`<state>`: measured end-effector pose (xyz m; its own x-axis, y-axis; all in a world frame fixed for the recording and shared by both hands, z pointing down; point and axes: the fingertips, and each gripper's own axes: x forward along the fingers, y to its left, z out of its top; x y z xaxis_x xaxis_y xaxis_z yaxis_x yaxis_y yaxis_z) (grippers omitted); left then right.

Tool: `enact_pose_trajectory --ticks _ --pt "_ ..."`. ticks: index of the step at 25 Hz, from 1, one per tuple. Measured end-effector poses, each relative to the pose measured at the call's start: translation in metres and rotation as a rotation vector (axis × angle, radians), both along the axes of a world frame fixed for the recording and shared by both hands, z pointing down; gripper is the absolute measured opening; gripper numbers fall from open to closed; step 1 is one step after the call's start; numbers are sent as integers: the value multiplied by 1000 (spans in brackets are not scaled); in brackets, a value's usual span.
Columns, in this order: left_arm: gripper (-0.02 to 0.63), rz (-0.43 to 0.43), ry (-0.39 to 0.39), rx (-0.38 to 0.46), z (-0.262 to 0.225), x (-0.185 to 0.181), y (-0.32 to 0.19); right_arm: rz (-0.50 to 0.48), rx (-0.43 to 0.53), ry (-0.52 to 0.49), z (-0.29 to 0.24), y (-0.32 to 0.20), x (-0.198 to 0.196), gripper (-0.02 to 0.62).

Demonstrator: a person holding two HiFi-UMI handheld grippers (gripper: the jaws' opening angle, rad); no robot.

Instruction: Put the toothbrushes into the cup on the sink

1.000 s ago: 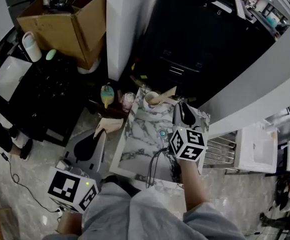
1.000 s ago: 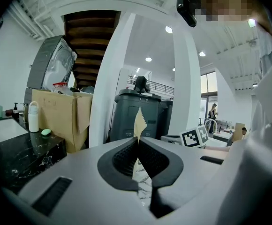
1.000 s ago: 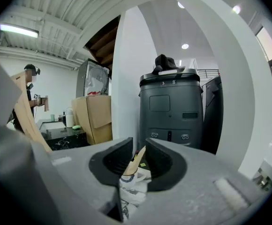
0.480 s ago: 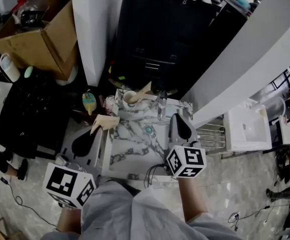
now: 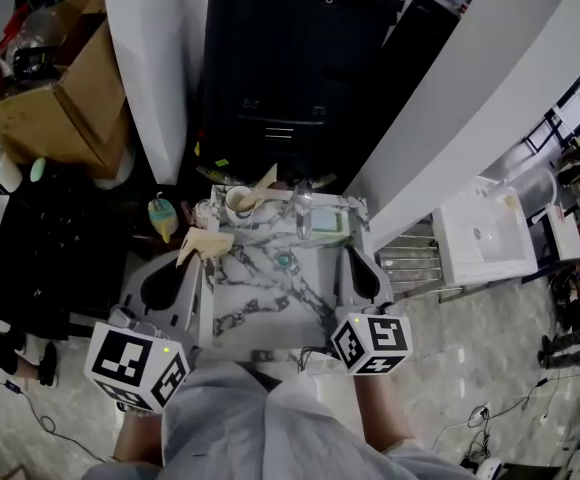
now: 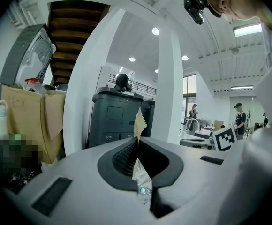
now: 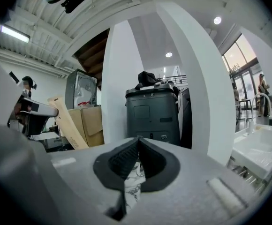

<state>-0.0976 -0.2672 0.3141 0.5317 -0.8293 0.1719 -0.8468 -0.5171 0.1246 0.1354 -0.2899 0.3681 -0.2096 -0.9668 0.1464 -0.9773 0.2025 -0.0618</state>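
Left gripper: the left gripper (image 6: 138,143) has its jaws pressed together on a flat beige paper-wrapped toothbrush (image 6: 139,120), whose pointed end sticks up above the tips.
Held toothbrush, head view: it lies slanted over the left rim of the white-and-grey marble-patterned sink (image 5: 232,308), just in front of the cup.
Right gripper: the right gripper (image 7: 138,140) has its jaws closed tip to tip with nothing between them; only marble shows through the gap lower down. In the head view it sits over the sink's right edge.
Cup: a cream round cup (image 5: 237,204) stands at the back left corner of the sink, and a second beige wrapped toothbrush (image 5: 266,180) leans out of it toward the right.
Tap: a chrome tap (image 5: 303,208) stands at the back middle, with a pale green block (image 5: 329,224) just beside it on the right.
Surroundings: a brown cardboard box (image 5: 48,93) sits well apart at the far left, and a black cabinet (image 5: 280,78) stands behind the sink.
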Motion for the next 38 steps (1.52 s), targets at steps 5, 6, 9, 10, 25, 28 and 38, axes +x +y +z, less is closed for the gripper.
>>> enact_pose_trajectory --ticks 5,6,9,10,25,28,38 --pt "6 13 0 -3 1 3 -3 17 -12 -14 4 6 3 -2" --pt "6 16 0 -5 2 4 -3 18 -15 -16 4 7 3 -2" --pt "6 24 0 -10 4 5 -3 18 -22 -17 5 9 2 -2" --pt "6 24 1 -11 5 5 -3 16 -24 -17 5 9 1 -2" --pt "6 41 -14 -21 20 6 -29 46 -51 -21 8 23 7 -2" --pt "6 44 -22 -22 25 5 -43 65 -61 -27 10 27 10 -2" --pt "6 75 -37 -52 48 12 -90 169 -92 -26 15 42 29 -2"
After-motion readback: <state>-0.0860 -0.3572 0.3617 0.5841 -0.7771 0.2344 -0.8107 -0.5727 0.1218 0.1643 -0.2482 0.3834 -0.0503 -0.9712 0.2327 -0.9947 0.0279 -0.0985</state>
